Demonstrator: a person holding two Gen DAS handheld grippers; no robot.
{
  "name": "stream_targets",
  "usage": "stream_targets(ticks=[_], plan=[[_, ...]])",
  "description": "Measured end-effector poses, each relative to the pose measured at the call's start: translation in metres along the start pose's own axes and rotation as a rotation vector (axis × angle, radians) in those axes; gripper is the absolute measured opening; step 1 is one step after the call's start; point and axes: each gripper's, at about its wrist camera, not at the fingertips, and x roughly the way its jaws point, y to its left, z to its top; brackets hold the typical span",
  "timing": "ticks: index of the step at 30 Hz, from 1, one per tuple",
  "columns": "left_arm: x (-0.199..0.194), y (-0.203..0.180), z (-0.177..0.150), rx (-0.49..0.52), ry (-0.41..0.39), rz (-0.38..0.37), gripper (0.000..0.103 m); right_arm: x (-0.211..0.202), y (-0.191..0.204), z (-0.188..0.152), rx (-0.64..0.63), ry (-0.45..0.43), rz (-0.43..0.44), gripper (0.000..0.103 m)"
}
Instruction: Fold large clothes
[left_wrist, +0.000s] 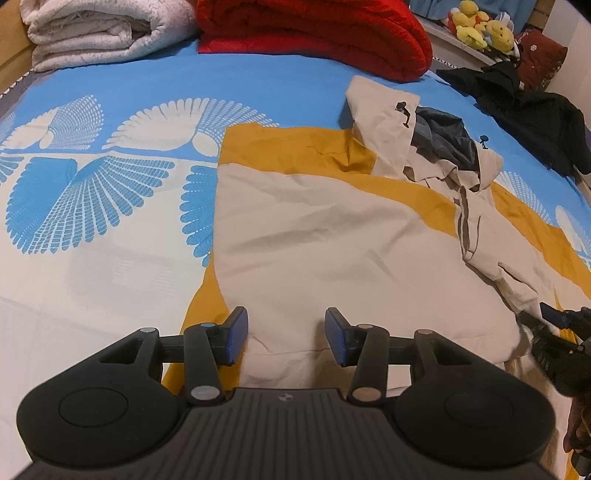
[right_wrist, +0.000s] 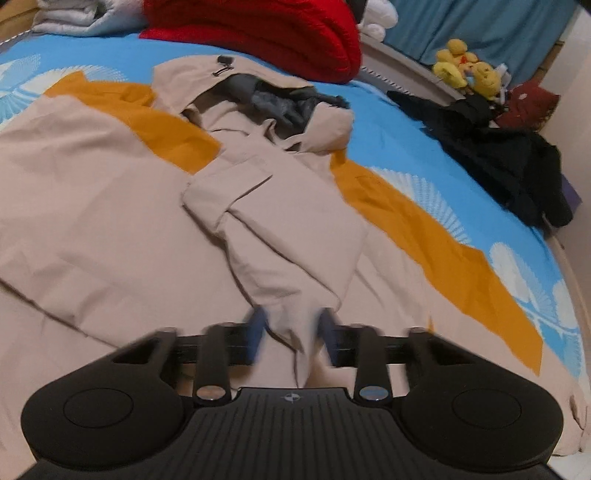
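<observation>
Right gripper (right_wrist: 291, 332) looks pinched on the jacket (right_wrist: 110, 206) sleeve; left gripper (left_wrist: 286, 336) half-open, empty. Pull that sleeve flat before folding.

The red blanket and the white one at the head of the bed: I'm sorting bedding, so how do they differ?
The red blanket is vivid and smooth-looking; the white blanket is pale, with a nubbly, speckled surface. The red one makes a bulkier heap beside the jacket hood; the white one is a tighter roll in the bed's far left corner. Both lie bundled on the blue sheet, touching each other.
</observation>
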Motion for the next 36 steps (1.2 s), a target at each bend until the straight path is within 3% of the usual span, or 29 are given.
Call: stream_targets(ticks=[2, 5, 7, 10, 12, 14, 16, 18, 19, 26, 28, 29, 32, 34, 36], plan=[[0.000, 0.001, 0.001, -0.002, -0.003, -0.002, 0.051, -0.009, -0.022, 0.006, 0.195, -0.063, -0.001, 0.002], [0.001, 0.002, 0.003, -0.006, -0.007, 0.000, 0.051, -0.021, -0.084, -0.006, 0.766, -0.142, 0.112, 0.002], [0.002, 0.004, 0.004, -0.011, -0.004, 0.005, 0.051, -0.020, -0.106, -0.025, 0.998, -0.109, 0.093, 0.002], [0.004, 0.004, 0.004, -0.012, 0.000, 0.007, 0.051, -0.006, -0.119, -0.053, 1.194, 0.047, 0.047, 0.004], [0.004, 0.002, 0.003, -0.006, 0.000, 0.006, 0.051, -0.002, -0.121, -0.063, 1.225, 0.095, -0.014, 0.006], [0.006, 0.000, 0.003, -0.006, 0.003, 0.004, 0.051, 0.002, -0.123, -0.064, 1.244, 0.112, 0.010, 0.007], [0.007, -0.002, 0.003, -0.003, 0.006, 0.004, 0.051, 0.002, -0.126, -0.059, 1.229, 0.086, 0.061, 0.016], [0.009, -0.004, 0.003, 0.000, 0.006, 0.003, 0.051, 0.001, -0.128, -0.053, 1.196, 0.059, 0.060, 0.034], [0.009, -0.006, 0.003, 0.002, 0.006, 0.001, 0.051, 0.000, -0.130, -0.051, 1.195, 0.053, 0.052, 0.036], [0.014, -0.008, 0.003, 0.006, 0.012, 0.004, 0.053, 0.032, -0.145, -0.060, 1.236, 0.122, 0.138, 0.034], [0.015, -0.009, 0.003, 0.007, 0.014, 0.006, 0.053, 0.033, -0.148, -0.065, 1.249, 0.139, 0.122, 0.007], [0.015, -0.009, 0.003, 0.008, 0.014, 0.006, 0.053, 0.029, -0.148, -0.067, 1.254, 0.128, 0.113, 0.003], [0.018, -0.009, 0.002, 0.019, 0.017, 0.012, 0.053, 0.015, -0.150, -0.062, 1.242, 0.078, 0.072, 0.003], [0.026, -0.010, -0.002, 0.050, 0.051, 0.041, 0.053, 0.015, -0.153, -0.061, 1.234, 0.092, 0.061, 0.004], [0.035, -0.007, -0.008, 0.060, 0.089, 0.072, 0.053, 0.014, -0.157, -0.064, 1.220, 0.121, -0.021, 0.008]])
